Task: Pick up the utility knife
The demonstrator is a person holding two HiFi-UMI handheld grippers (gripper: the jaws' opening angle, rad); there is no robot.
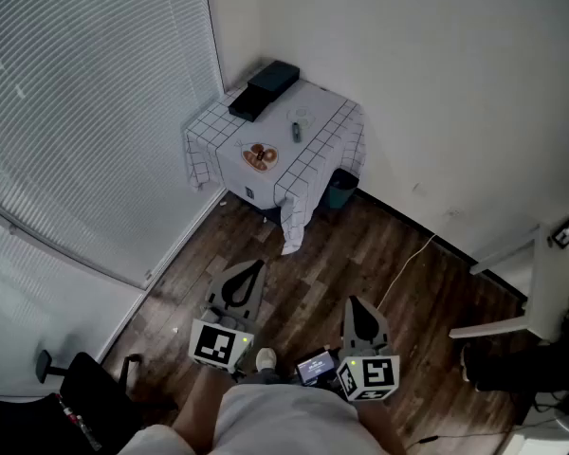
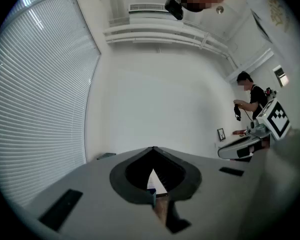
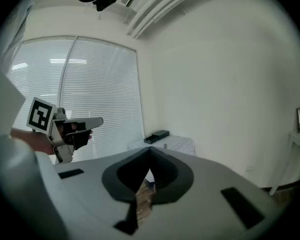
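Note:
A small table (image 1: 313, 164) with a white checked cloth stands in the far corner of the room. On it lies a small dark object, probably the utility knife (image 1: 295, 131), between a black box (image 1: 263, 88) and a brown item (image 1: 259, 156). My left gripper (image 1: 255, 266) and right gripper (image 1: 353, 302) are held side by side low over the wooden floor, well short of the table. Both are shut with nothing between the jaws. The right gripper view shows the right gripper (image 3: 150, 149) with the table (image 3: 177, 145) and the black box (image 3: 157, 135) far ahead. The left gripper (image 2: 153, 148) faces a bare wall.
Window blinds (image 1: 85, 112) fill the left wall. A teal bin (image 1: 341, 189) stands under the table, and a white cable (image 1: 405, 268) lies on the floor. There is a black chair (image 1: 71, 401) at lower left and white furniture (image 1: 541, 297) at right. A person (image 2: 251, 102) stands at a counter.

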